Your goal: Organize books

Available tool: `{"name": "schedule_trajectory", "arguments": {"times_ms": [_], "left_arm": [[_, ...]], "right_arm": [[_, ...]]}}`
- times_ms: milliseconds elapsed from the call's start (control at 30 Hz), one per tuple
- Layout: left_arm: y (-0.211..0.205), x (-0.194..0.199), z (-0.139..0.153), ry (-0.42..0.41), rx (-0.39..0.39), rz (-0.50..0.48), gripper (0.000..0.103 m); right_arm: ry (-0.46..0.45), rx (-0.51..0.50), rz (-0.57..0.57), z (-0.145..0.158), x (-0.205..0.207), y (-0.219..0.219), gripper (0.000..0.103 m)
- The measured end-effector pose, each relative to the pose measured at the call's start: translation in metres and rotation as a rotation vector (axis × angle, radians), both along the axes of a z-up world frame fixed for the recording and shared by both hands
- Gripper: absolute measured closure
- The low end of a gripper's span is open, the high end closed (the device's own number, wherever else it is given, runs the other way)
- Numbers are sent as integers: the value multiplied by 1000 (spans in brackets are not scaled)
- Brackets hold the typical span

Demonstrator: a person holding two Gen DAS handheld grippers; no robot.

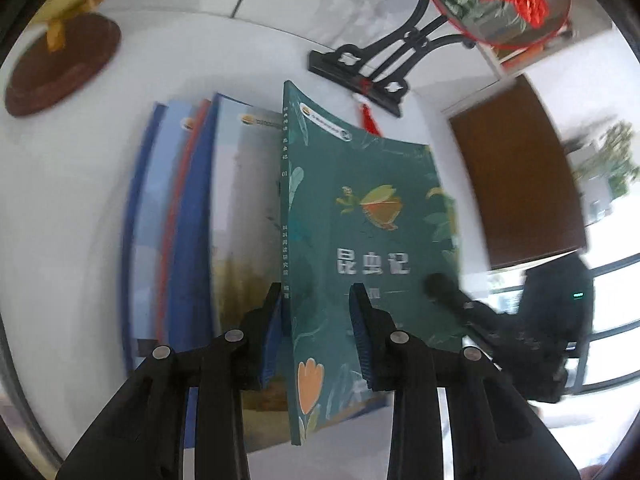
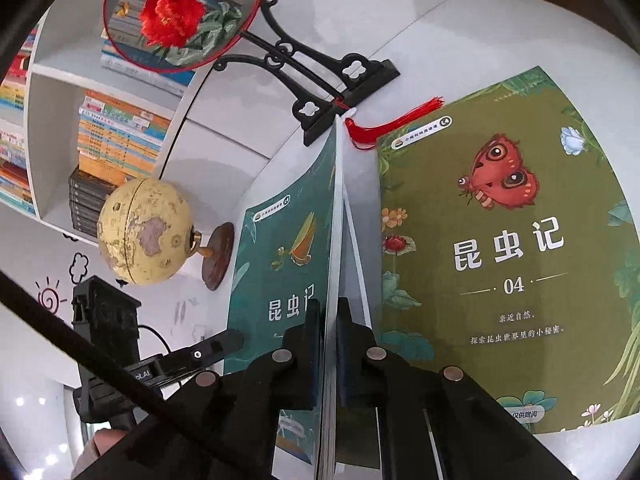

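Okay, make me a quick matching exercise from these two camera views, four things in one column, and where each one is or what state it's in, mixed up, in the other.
Column one:
1. teal insect book
2. olive-green book numbered 04
3. yellow globe on a wooden base
4. red tassel

Column two:
A. lying flat on the white table
B. hanging from the black carved stand
C. held upright on edge
D. standing left of the teal book

Pairs: 1-C, 2-A, 3-D, 4-B

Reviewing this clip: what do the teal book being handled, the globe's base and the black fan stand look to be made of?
Teal book: paper, thin soft cover with a slight sheen; it bows where it is held. Globe's base: looks like dark wood, reddish brown and smooth, though stained or moulded material cannot be ruled out. Black fan stand: carved openwork, matte black, probably painted wood or plastic.
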State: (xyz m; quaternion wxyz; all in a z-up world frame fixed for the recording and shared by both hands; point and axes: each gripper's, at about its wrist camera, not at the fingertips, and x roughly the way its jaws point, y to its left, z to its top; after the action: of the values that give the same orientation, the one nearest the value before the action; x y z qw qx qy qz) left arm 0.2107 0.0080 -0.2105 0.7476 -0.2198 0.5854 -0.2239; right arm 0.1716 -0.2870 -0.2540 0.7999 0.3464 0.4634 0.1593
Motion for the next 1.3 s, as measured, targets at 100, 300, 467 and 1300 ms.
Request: {"name": "schedule_trajectory", "arguments": {"times_ms": [100, 300, 467, 1300], "left_arm": [[-4, 2, -7, 11, -5, -21, 75], [-11, -3, 6, -76, 4, -7, 85], [-39, -8, 32, -202, 159, -124, 88], [-31, -42, 126, -375, 235, -114, 88]], "right_arm": [[9, 4, 6, -1, 1, -1, 96], [10, -31, 15, -1, 0, 3, 96], [-52, -147, 39, 22, -6, 15, 96], [-283, -278, 73, 133, -38, 42, 96]]}}
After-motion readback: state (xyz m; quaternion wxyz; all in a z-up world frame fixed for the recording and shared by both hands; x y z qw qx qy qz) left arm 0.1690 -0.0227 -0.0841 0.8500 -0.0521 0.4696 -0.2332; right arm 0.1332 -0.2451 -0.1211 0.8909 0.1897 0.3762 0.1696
